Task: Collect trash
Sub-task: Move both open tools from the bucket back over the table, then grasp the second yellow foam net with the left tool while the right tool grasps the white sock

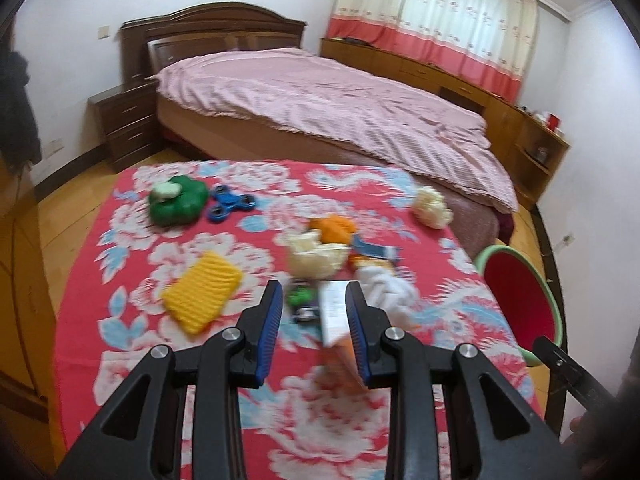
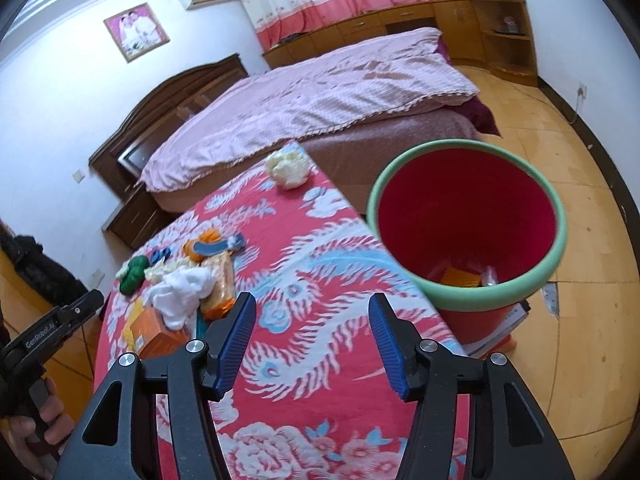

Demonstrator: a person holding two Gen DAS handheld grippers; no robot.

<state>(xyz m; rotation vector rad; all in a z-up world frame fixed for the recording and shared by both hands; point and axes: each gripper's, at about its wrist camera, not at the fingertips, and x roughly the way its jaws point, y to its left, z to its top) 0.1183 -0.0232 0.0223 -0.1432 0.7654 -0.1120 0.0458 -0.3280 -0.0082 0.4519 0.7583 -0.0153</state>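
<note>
My left gripper (image 1: 314,312) hangs open over the red floral table (image 1: 280,420). An orange and white carton (image 1: 338,324) lies between its fingers, against the right pad, blurred; it also shows in the right wrist view (image 2: 154,334). Beyond it lie crumpled white tissue (image 1: 386,286), a cream crumpled wad (image 1: 316,254), an orange wrapper (image 1: 334,228) and another cream wad (image 1: 432,206). My right gripper (image 2: 312,334) is open and empty above the table, left of the red bin with a green rim (image 2: 468,224). The bin holds some orange and clear packaging (image 2: 464,278).
A yellow sponge (image 1: 202,292), a green toy (image 1: 176,200), a blue fidget spinner (image 1: 232,202) and a small green toy car (image 1: 302,302) lie on the table. A bed with a pink cover (image 1: 320,100) stands behind. The bin rests on stacked books (image 2: 496,332) by the table's right edge.
</note>
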